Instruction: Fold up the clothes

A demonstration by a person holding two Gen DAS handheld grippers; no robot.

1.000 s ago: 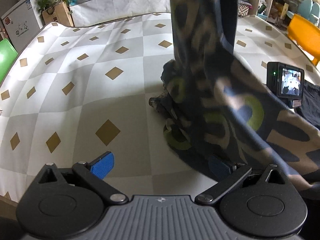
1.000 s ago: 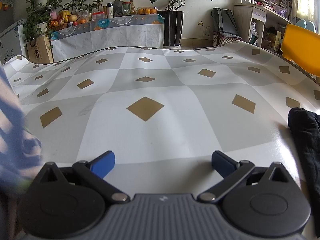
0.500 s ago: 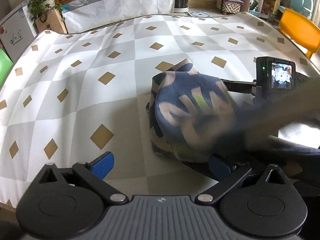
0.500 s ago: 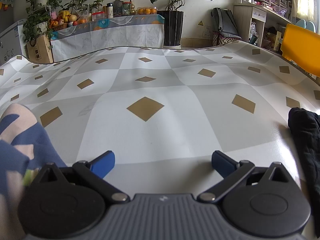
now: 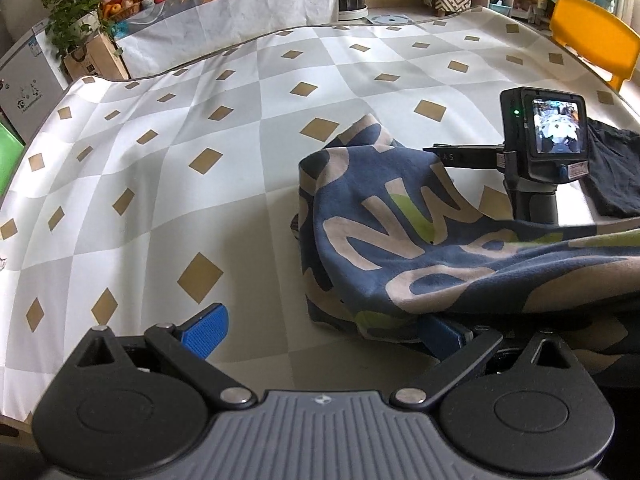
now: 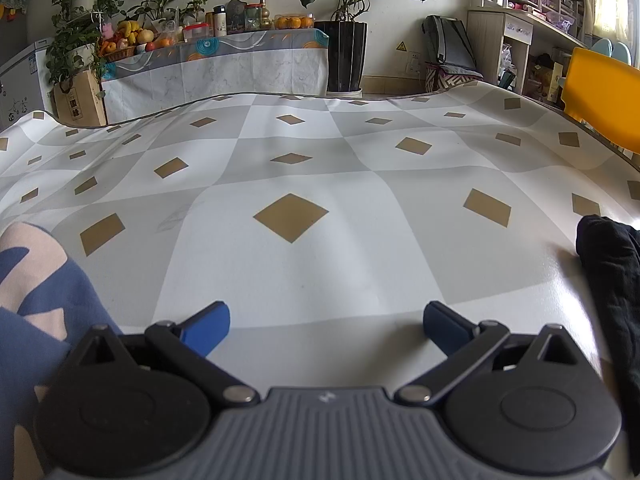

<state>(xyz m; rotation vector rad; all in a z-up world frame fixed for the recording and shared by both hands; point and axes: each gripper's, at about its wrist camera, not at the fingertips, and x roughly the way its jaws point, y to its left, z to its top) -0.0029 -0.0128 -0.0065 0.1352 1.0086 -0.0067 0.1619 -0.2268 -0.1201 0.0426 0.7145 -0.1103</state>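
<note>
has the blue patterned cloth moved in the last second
Yes. The blue patterned cloth hung upright before; now it has dropped flat onto the checkered table cover.

both wrist views low, forward (table (image 6: 320, 272) shared)

A checkered tablecloth (image 6: 320, 272) in white and grey squares with tan diamonds covers the work surface, and a yellow chair (image 6: 604, 96) stands at its far right edge. Beyond it a side table (image 6: 216, 68) under a marbled cover carries a basket of fruit (image 6: 124, 42), jars and bottles, with leafy potted plants (image 6: 76, 20) and a cardboard box (image 6: 78, 98) at its left end. A monstera in a tall black pot (image 6: 346, 56) stands just right of that table, a grey backpack (image 6: 450, 50) leans against the wall, and a cluttered shelf unit (image 6: 516, 20) fills the right corner.
</note>
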